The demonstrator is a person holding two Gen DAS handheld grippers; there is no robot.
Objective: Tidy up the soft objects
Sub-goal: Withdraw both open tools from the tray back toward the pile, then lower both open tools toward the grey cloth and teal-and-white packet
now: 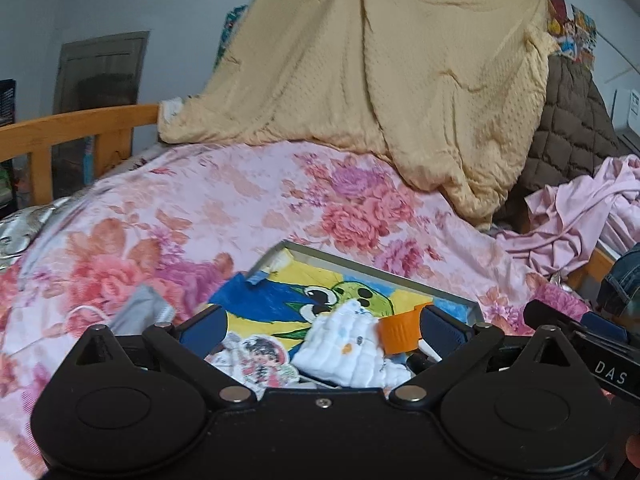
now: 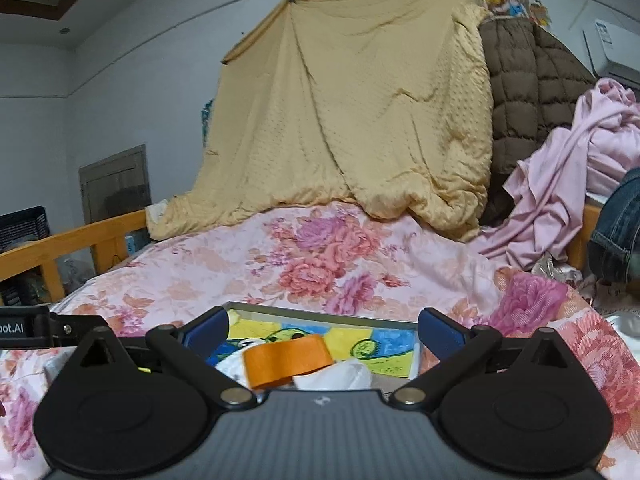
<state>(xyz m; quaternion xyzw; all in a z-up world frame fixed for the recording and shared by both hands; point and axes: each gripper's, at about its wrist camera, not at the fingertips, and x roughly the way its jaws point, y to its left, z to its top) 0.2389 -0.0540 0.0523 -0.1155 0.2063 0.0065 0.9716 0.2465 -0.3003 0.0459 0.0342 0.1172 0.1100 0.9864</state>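
Left wrist view: left gripper (image 1: pixel 320 326) jaws spread wide, empty; white cloth (image 1: pixel 348 346) and orange strap (image 1: pixel 400 334) lie in tray (image 1: pixel 360 264).
Right wrist view: right gripper (image 2: pixel 322 330) jaws apart, empty; strap, cloth in tray.
Progress: small items likely binned; grey mask (image 1: pixel 142 308) beside tray left.

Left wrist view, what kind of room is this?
Most likely a bedroom: a pink floral quilt spread over a wooden-railed bed frame, with a yellow dotted blanket hung against the wall.
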